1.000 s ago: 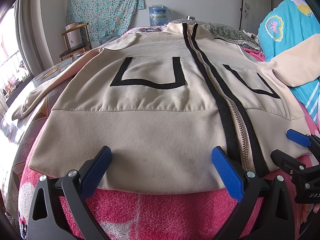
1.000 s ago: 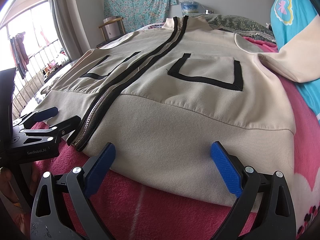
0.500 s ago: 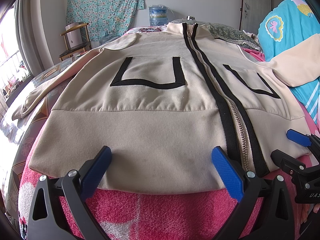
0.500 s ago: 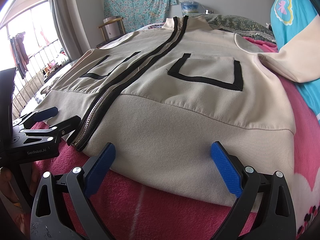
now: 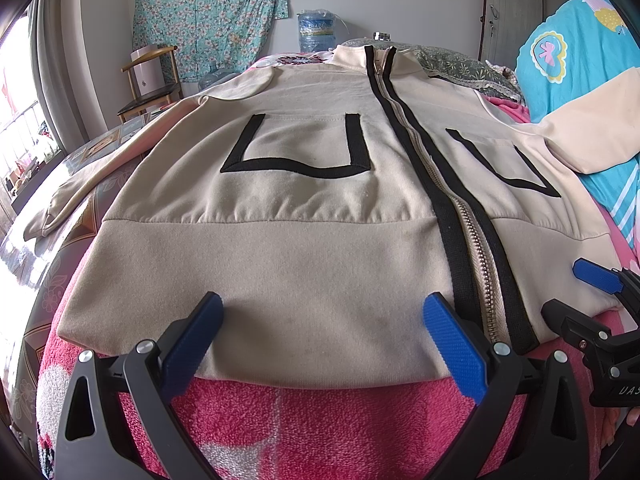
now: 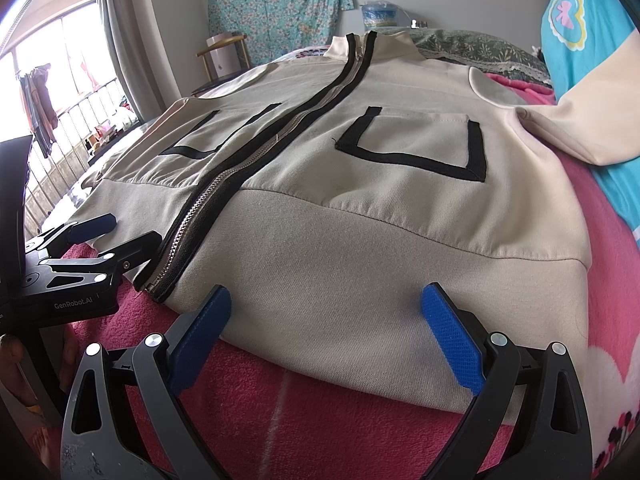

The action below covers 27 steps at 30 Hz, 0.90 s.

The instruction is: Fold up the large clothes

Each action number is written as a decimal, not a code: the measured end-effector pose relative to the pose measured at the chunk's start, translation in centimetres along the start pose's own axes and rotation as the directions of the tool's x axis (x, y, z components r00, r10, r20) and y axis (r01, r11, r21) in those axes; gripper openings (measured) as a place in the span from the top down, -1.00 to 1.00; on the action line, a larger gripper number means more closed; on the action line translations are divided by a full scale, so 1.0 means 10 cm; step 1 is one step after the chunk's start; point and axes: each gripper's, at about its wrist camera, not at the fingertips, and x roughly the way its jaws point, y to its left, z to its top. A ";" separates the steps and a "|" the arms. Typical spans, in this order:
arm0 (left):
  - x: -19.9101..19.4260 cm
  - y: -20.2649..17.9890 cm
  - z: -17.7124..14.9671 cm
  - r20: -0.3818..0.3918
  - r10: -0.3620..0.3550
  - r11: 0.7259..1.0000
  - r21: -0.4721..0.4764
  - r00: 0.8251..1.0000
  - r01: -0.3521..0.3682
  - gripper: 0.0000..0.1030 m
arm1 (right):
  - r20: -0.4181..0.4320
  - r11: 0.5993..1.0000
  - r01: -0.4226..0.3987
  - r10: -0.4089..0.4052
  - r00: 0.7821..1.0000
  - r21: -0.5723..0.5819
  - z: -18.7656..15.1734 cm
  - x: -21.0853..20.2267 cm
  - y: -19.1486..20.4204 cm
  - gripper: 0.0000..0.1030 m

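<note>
Lying flat and face up on the pink blanket (image 5: 304,420) that covers the bed is a cream jacket (image 5: 280,256), zipped shut, its collar pointing toward the far wall and its hem toward the near edge. A black-edged zipper (image 5: 472,240) runs up the middle, and a black-outlined pocket (image 5: 300,148) sits on each side of it. One sleeve (image 5: 80,196) trails off to the window side, down over the edge of the bed; the other sleeve (image 6: 580,120) lies up against a turquoise quilt (image 6: 580,20).

Both pairs of tongs hover low at the hem, side by side. The left tongs (image 5: 320,344) are spread wide, gripping nothing, their blue pads (image 5: 454,354) just over the hem band beside the zipper's lower end. The right tongs (image 6: 324,336) are equally wide and empty, set over the hem on the other half of the jacket. Whether the pads touch the cloth I cannot tell.

Beyond the bed stand a wooden chair (image 5: 150,88) with a white box on it, a floral cloth (image 5: 208,16) hung on the wall, and a blue water jug (image 5: 318,30).
</note>
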 end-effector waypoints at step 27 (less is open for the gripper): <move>0.00 0.00 0.00 0.000 -0.001 1.000 -0.001 1.000 0.001 -0.91 | 0.000 1.000 0.000 0.000 1.000 0.000 0.00 0.00 0.00 -0.81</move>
